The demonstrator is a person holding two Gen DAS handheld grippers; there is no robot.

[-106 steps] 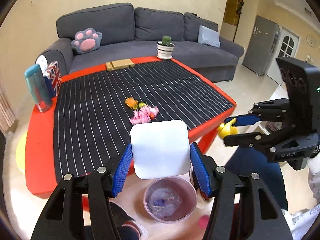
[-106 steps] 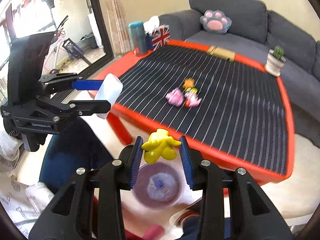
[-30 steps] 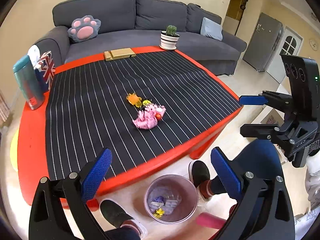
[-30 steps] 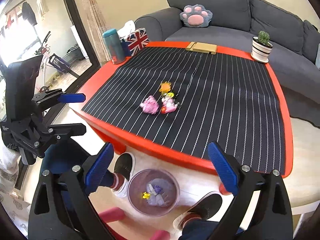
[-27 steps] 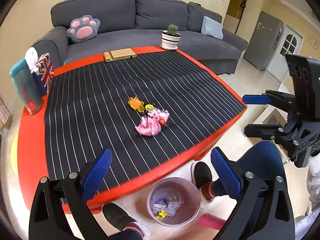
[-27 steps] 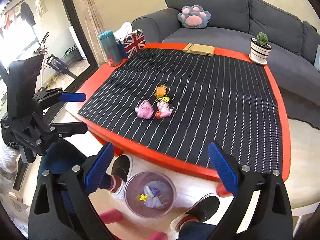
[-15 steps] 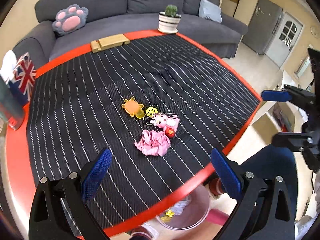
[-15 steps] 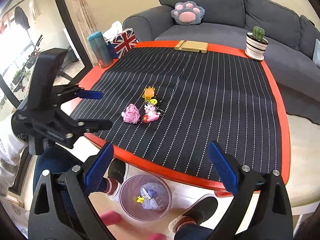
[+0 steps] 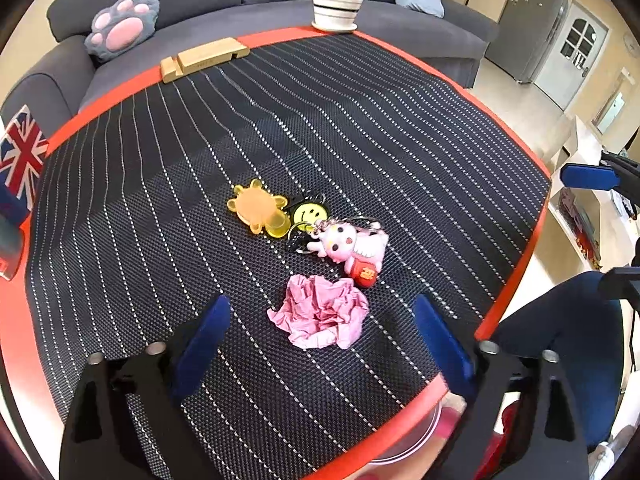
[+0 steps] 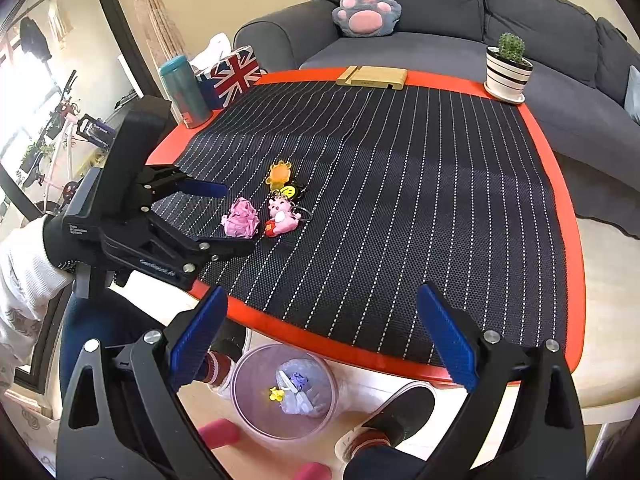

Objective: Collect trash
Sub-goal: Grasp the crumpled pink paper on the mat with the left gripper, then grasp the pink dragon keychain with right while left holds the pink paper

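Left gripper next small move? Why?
Probably ease the left gripper down around the crumpled pink paper and finish closing. Its jaws are closing, the paper lies between the blue pads untouched, and the pink toy keychain sits close behind, so stay short of it. The bin waits below the table edge.

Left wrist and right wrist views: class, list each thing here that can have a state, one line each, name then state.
Left tool: jaws closing, crumpled pink paper between them, pads not touching it.
Right tool: open, empty.
Crumpled pink paper: lying on the striped black mat.
Pink rabbit keychain: lying on its side.
Clear round bin: uncovered, scraps inside.
Teal cylindrical bottle: upright.
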